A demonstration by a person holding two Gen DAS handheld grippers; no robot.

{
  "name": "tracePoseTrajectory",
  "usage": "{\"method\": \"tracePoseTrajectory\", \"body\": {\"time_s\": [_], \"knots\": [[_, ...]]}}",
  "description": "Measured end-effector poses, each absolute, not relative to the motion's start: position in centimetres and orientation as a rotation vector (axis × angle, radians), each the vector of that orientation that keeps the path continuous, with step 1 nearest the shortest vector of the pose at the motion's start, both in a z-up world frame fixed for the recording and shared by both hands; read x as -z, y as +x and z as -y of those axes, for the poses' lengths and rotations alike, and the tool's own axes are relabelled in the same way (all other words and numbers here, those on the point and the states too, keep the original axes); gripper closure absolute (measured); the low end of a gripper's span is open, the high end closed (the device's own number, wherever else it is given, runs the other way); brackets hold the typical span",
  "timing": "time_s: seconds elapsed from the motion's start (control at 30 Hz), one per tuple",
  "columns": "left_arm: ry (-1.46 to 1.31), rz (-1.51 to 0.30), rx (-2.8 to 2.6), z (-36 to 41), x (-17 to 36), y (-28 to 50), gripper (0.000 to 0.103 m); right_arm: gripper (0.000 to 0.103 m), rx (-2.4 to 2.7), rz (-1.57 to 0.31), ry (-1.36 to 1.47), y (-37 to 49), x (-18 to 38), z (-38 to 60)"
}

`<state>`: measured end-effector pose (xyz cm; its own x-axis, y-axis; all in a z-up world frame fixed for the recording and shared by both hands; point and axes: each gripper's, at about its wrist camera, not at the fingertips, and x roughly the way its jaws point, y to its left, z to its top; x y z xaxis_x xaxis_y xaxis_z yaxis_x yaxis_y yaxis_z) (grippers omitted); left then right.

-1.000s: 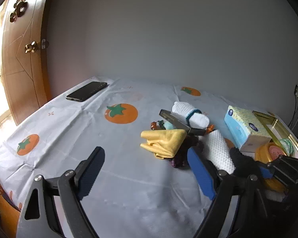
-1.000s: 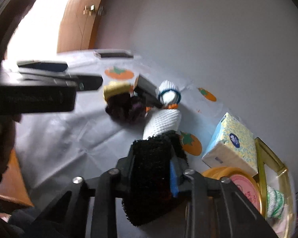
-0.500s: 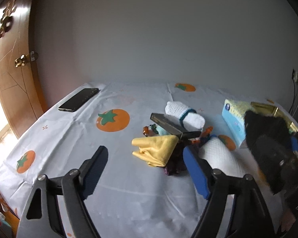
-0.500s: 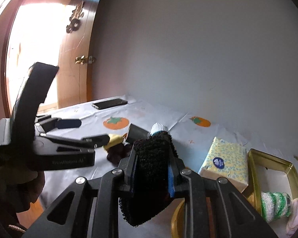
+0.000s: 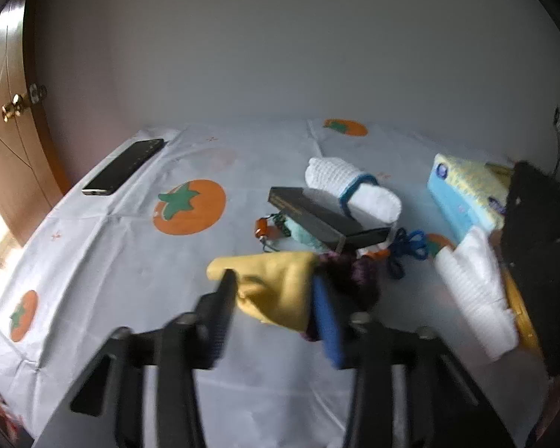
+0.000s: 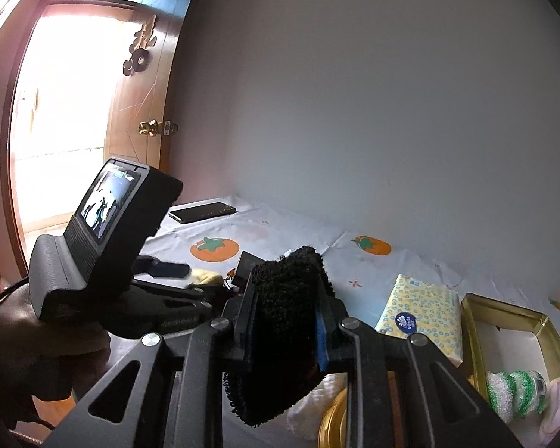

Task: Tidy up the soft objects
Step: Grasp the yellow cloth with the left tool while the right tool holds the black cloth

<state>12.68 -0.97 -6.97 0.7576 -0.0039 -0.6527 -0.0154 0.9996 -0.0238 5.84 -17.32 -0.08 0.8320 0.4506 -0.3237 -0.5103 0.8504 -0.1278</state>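
Right now your left claw [image 5: 274,300] is closing around the yellow cloth [image 5: 280,291], which lies on the tomato-print surface [image 5: 130,261] just beside a dark purple fuzzy item [image 5: 354,276]; whether the pads already press the cloth you cannot tell through the blur. Your right claw [image 6: 285,321] is clamped on a black fuzzy cloth [image 6: 283,332], held up off the surface near the tissue pack [image 6: 422,317]. Beyond the yellow cloth sit a black box [image 5: 317,216] and a rolled white knit with a blue band [image 5: 351,190]. A gold tin [image 6: 504,317] at the right holds a green-and-white scrubber [image 6: 511,392].
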Motion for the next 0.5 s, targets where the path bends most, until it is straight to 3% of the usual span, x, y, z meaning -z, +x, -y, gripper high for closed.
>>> {"method": "tracePoseTrajectory", "body": {"time_s": [0.1,0.5], "knots": [[-0.043,-0.697,0.007,0.9,7.0,12.2,0.091,0.077,-0.513,-0.282,-0.218,5.7,0.0,17.3],[-0.103,-0.557,0.011,-0.2,6.0,10.1,0.097,0.077,-0.509,-0.29,-0.093,6.3,0.0,19.4]]}}
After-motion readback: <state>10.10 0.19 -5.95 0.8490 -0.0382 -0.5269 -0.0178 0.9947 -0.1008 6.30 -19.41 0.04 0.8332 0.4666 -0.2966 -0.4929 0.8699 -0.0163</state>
